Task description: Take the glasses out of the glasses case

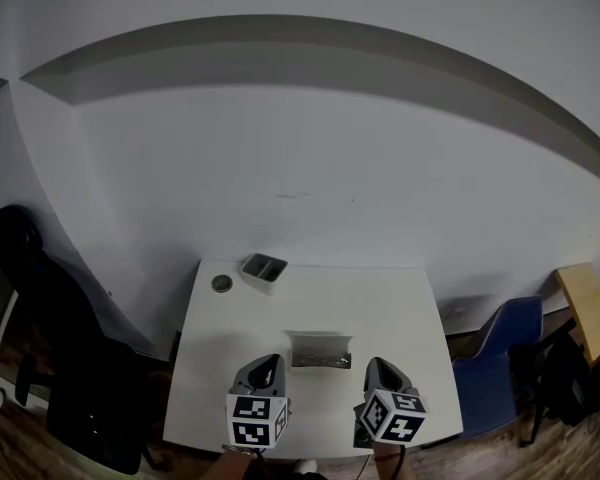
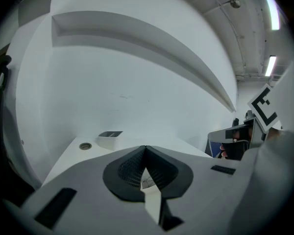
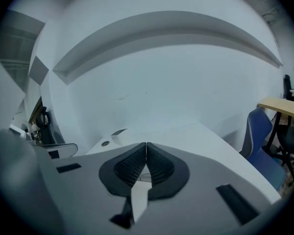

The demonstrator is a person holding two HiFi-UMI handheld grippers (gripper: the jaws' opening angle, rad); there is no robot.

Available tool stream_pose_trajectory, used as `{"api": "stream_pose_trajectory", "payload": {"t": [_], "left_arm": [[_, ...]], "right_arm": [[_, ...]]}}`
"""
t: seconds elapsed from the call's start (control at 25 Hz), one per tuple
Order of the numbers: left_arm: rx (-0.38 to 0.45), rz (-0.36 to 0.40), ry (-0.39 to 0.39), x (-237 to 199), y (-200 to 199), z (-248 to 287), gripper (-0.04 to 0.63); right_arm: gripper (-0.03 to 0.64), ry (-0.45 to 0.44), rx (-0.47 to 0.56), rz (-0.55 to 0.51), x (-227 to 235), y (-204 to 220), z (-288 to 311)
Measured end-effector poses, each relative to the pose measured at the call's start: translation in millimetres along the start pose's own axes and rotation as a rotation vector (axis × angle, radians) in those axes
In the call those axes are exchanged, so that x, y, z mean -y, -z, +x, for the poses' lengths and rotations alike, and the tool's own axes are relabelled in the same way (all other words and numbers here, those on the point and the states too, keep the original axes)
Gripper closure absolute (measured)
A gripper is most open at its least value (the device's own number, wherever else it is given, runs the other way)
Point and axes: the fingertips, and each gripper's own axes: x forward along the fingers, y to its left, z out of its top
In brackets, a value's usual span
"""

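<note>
Head view, left gripper (image 1: 268, 363): jaws pressed together, nothing between them.
Right gripper (image 1: 373, 364): jaws likewise together, empty.
Case (image 1: 320, 351): flat on the table (image 1: 400, 308), long axis left to right, just ahead of and between both grippers, untouched.
Contents: too small to tell.
Farther: box (image 1: 263, 268), disc (image 1: 221, 284), back left.

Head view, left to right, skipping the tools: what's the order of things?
Black chair → small round object → small open box → glasses case → blue chair → wooden tabletop.
</note>
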Motion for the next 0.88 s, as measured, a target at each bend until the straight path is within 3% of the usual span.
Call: {"api": "stream_pose_trajectory", "payload": {"t": [0.32,0.88], "left_arm": [[-0.051,-0.051,-0.103,-26,13,12,0.589],[-0.058,-0.069,-0.098,-28,19,24,0.589]], "right_arm": [[0.584,-0.071,-0.061,0.004,-2,4,40],[0.584,-0.111,-0.129,-0.045,-12,17,59]]}}
